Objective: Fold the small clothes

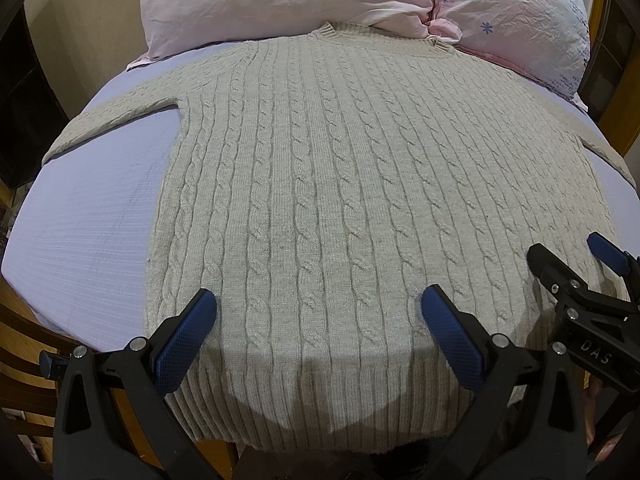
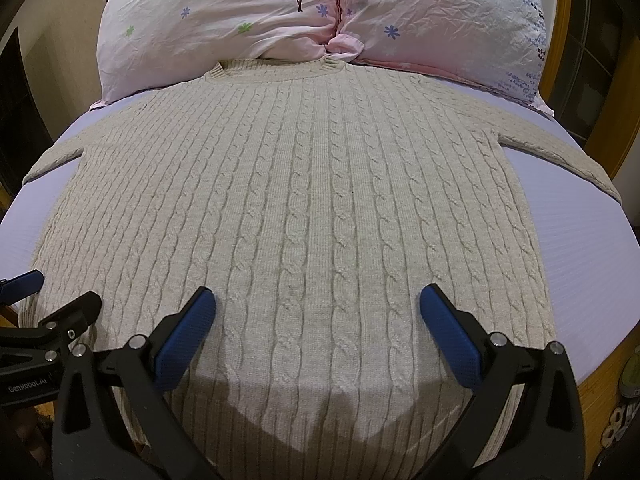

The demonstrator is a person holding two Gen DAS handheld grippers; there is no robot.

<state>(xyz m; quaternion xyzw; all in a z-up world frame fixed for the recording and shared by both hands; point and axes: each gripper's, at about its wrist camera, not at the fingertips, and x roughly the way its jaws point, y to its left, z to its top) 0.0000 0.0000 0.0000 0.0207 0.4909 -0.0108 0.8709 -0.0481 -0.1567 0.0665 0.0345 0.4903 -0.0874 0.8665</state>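
Sweater [image 1: 360, 200], beige cable-knit: lay flat and face-up on the lavender bed sheet [image 1: 92, 216], collar toward the pink pillows [image 1: 280, 4], ribbed hem at the near edge, both sleeves spread outward. No fold yet made, by the look of it. Left claw [image 1: 319, 308]: fingers wide apart, empty, hovering over the hem's left part. Right claw [image 2: 318, 306]: likewise spread and empty, over the hem's right part. Judgement: a clean first fold called for each claw to pinch through both knit layers at a hem corner or side seam, lift evenly together, and keep the cables straight so the thick knit would not bunch.
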